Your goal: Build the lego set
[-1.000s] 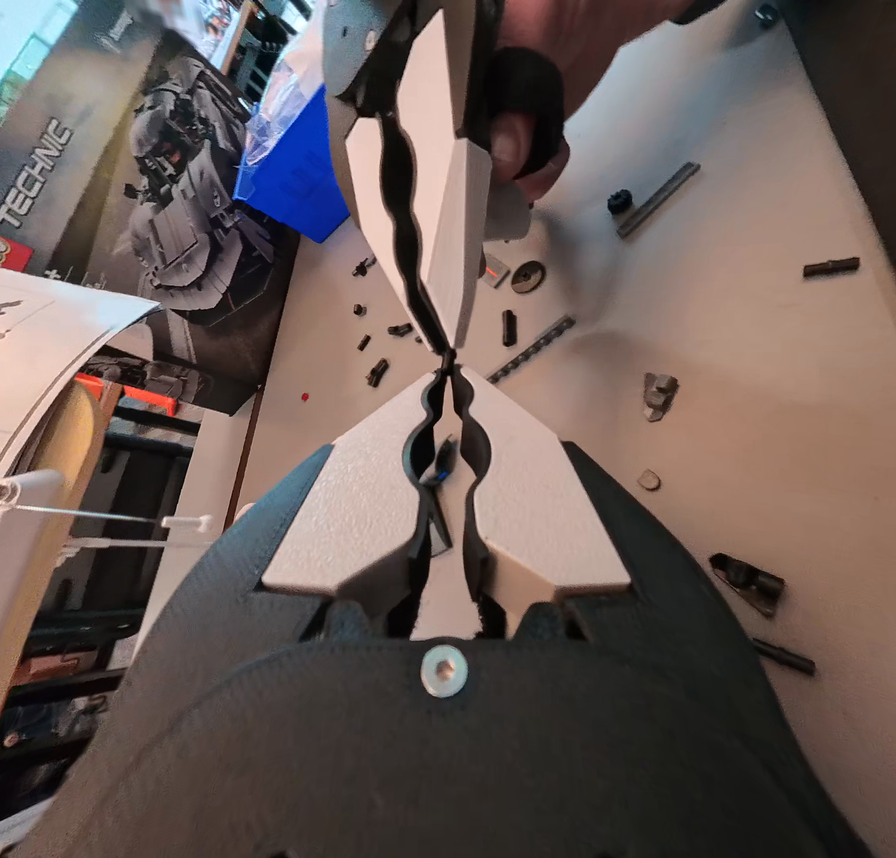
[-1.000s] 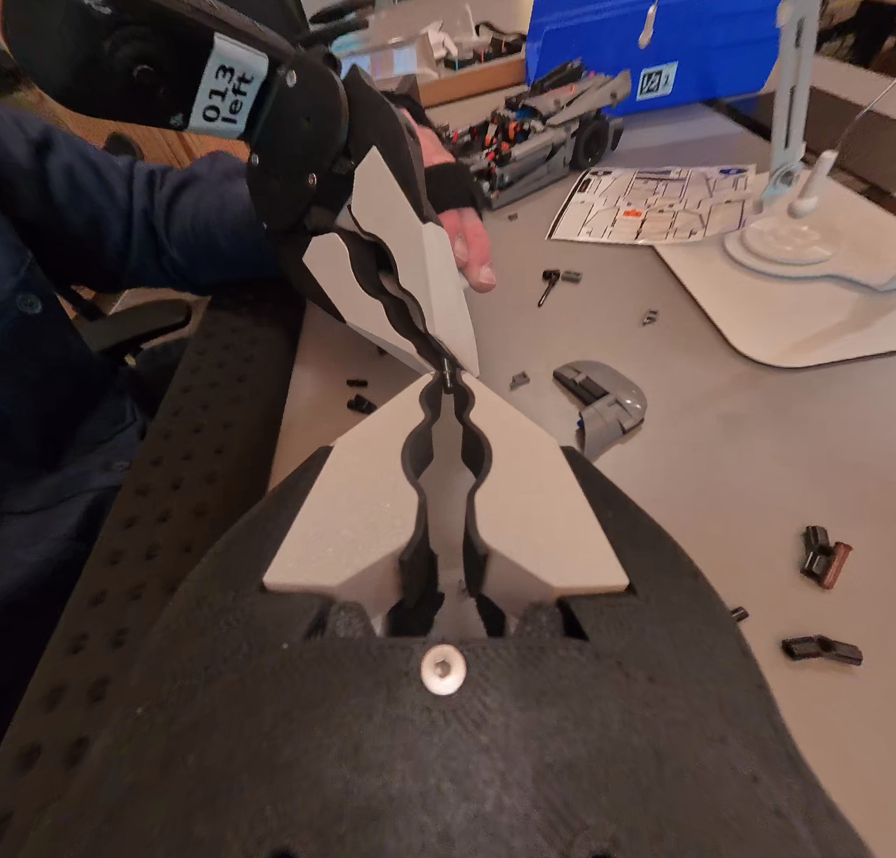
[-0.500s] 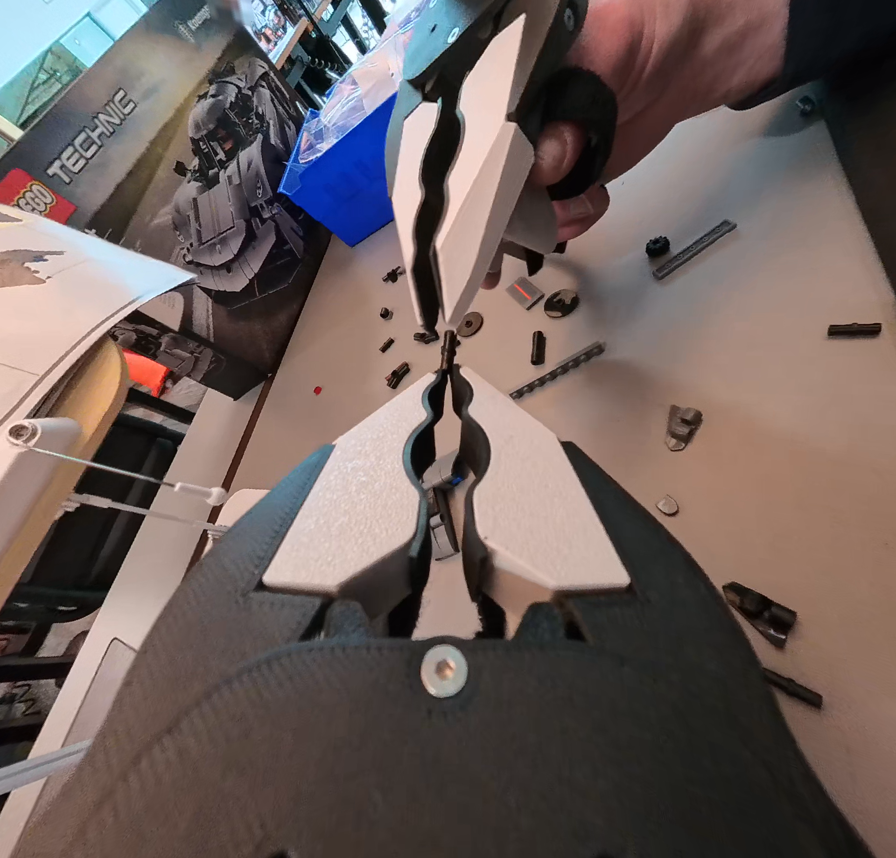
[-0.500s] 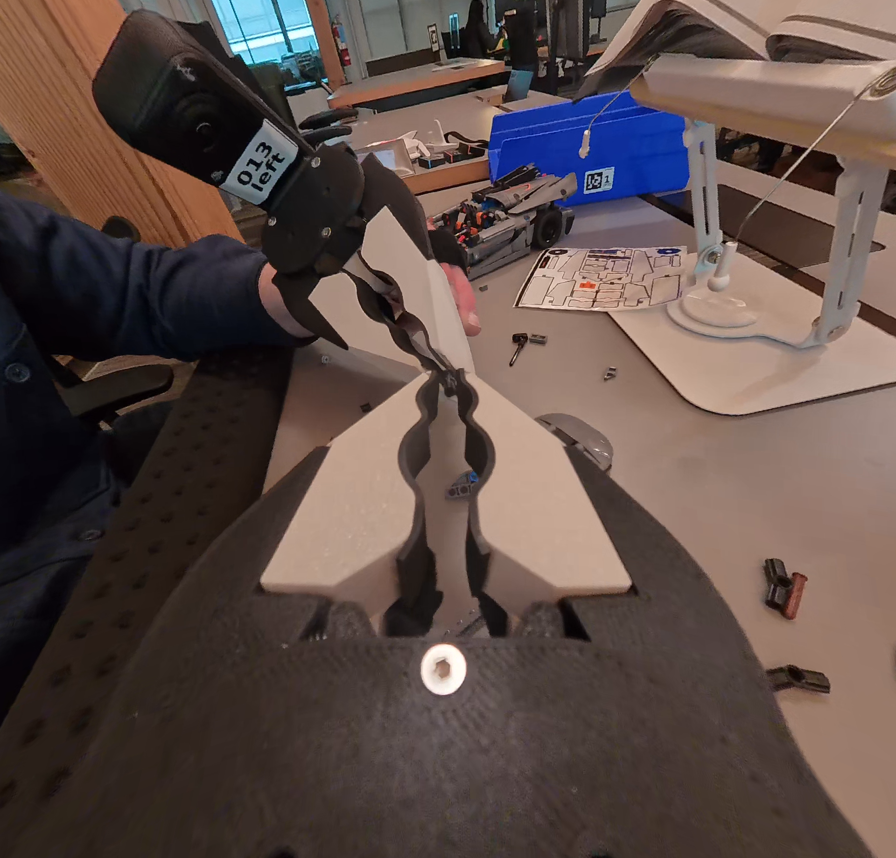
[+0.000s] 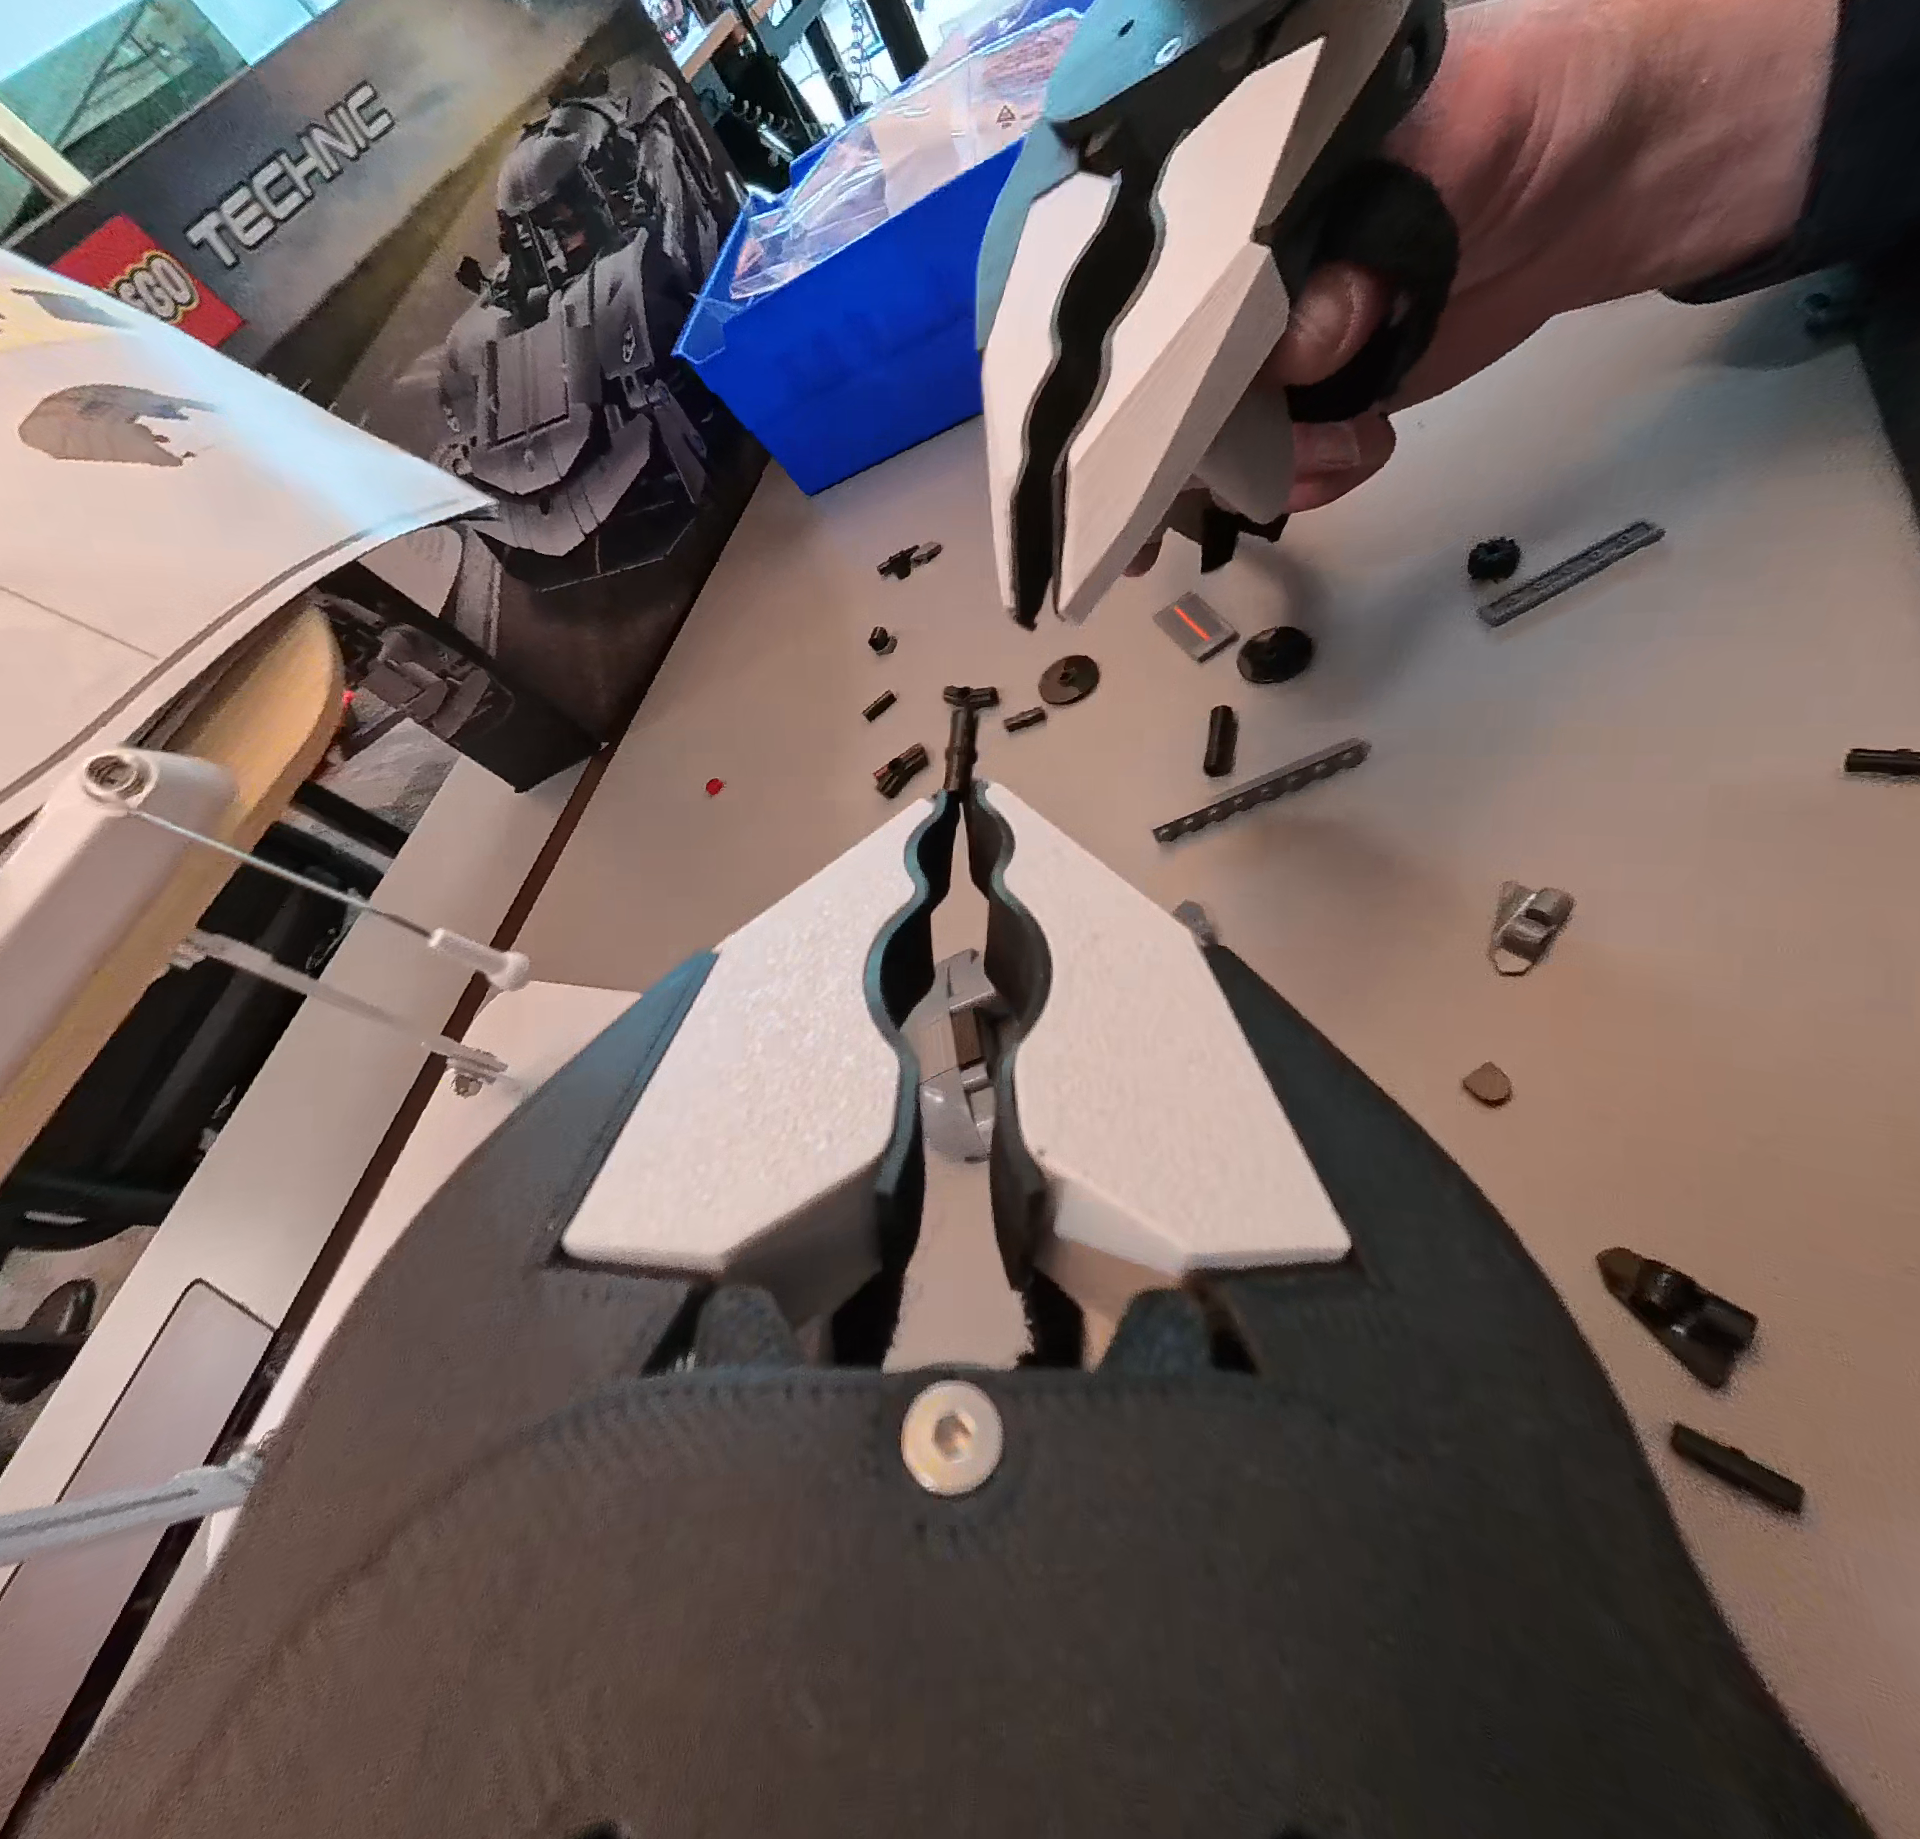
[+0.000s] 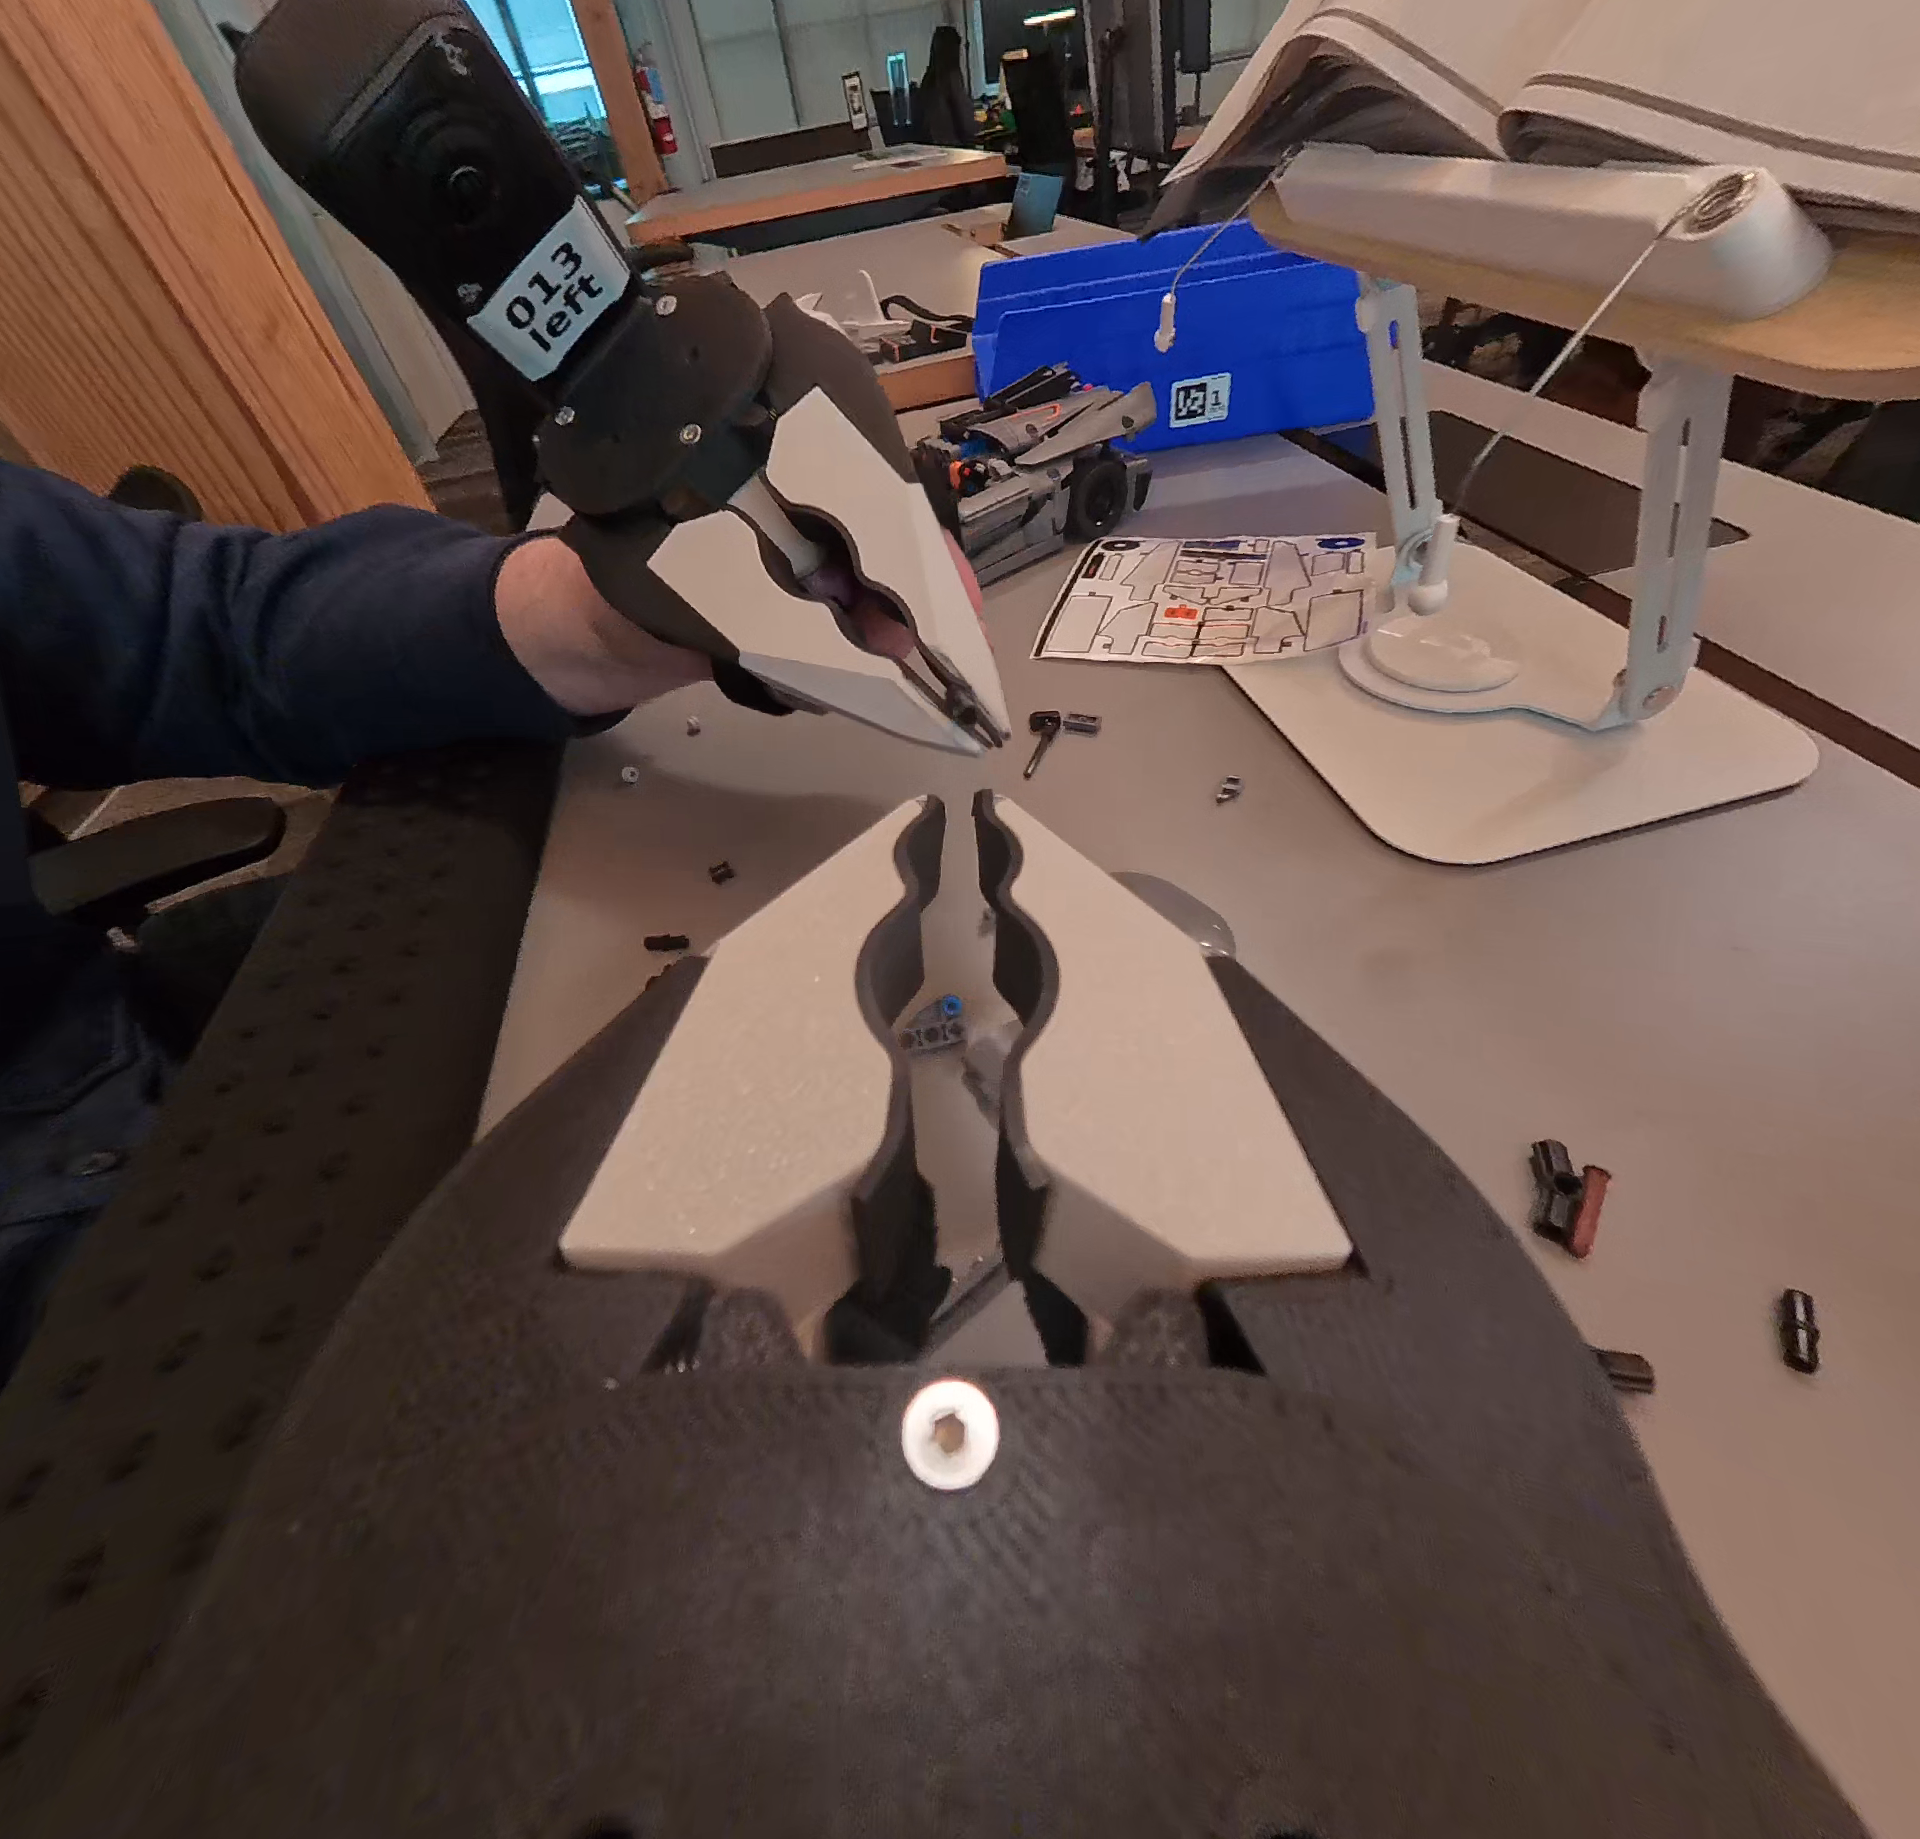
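Observation:
My left gripper (image 5: pixel 961 804) is shut on a small black pin (image 5: pixel 960 740) that sticks out past its tips, above the table. It also shows in the right wrist view (image 6: pixel 977 731), held by a hand, with the pin (image 6: pixel 964 711) in its tips. My right gripper (image 6: pixel 957 804) is open by a narrow gap and empty, a little short of the left one's tips. In the left wrist view the right gripper (image 5: pixel 1044 613) hangs up and to the right of the pin. A grey piece (image 5: pixel 961 1051) lies on the table below my left fingers.
Loose black and grey parts (image 5: pixel 1262 787) are scattered over the table (image 5: pixel 1558 958). A blue bin (image 5: pixel 852 335) and the set's box (image 5: pixel 499 283) stand behind. A part-built car (image 6: pixel 1039 480), a sticker sheet (image 6: pixel 1205 600) and a white book stand (image 6: pixel 1558 729) are at the right. Less than 4 cm separates the two grippers' tips.
Both grippers met tip to tip on the pin. The right gripper has let go, opened slightly and pulled away; the left gripper keeps the pin.

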{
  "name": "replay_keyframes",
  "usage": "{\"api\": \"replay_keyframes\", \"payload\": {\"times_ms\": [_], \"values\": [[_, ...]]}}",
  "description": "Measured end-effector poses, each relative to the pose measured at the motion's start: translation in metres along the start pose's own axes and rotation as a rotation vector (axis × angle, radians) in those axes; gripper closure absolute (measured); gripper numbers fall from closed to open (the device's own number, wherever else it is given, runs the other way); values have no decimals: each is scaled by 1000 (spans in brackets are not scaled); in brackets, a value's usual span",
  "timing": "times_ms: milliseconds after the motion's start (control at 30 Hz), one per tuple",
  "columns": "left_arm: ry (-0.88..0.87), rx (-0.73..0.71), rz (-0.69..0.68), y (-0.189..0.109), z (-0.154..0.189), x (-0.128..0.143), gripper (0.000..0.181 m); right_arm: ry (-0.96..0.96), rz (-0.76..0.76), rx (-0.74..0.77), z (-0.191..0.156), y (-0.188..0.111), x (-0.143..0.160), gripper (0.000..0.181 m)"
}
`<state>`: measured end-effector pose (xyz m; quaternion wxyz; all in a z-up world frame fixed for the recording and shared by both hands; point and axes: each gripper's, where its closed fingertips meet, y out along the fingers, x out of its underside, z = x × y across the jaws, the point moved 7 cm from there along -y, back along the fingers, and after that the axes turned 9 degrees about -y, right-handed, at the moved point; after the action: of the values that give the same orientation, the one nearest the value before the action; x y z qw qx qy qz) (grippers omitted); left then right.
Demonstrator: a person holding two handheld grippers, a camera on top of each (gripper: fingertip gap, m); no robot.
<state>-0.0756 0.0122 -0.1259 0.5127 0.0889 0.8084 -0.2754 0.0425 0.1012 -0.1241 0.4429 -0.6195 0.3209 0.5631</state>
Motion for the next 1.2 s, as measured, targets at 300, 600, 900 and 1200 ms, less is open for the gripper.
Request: {"api": "replay_keyframes", "payload": {"times_ms": [300, 600, 900, 1200], "values": [[-56, -5, -2, -1, -12, 7, 181, 4, -36, 98, 10, 12, 0, 176], [-39, 4, -8, 1, -8, 9, 181, 23, -21, 76, 3, 45, -7, 173], [-27, 18, 11, -1, -5, 7, 181, 38, 30, 32, 1, 42, -7, 178], [-25, 43, 20, 0, -3, 7, 181, 22, 25, 16, -1, 40, -6, 179]]}}
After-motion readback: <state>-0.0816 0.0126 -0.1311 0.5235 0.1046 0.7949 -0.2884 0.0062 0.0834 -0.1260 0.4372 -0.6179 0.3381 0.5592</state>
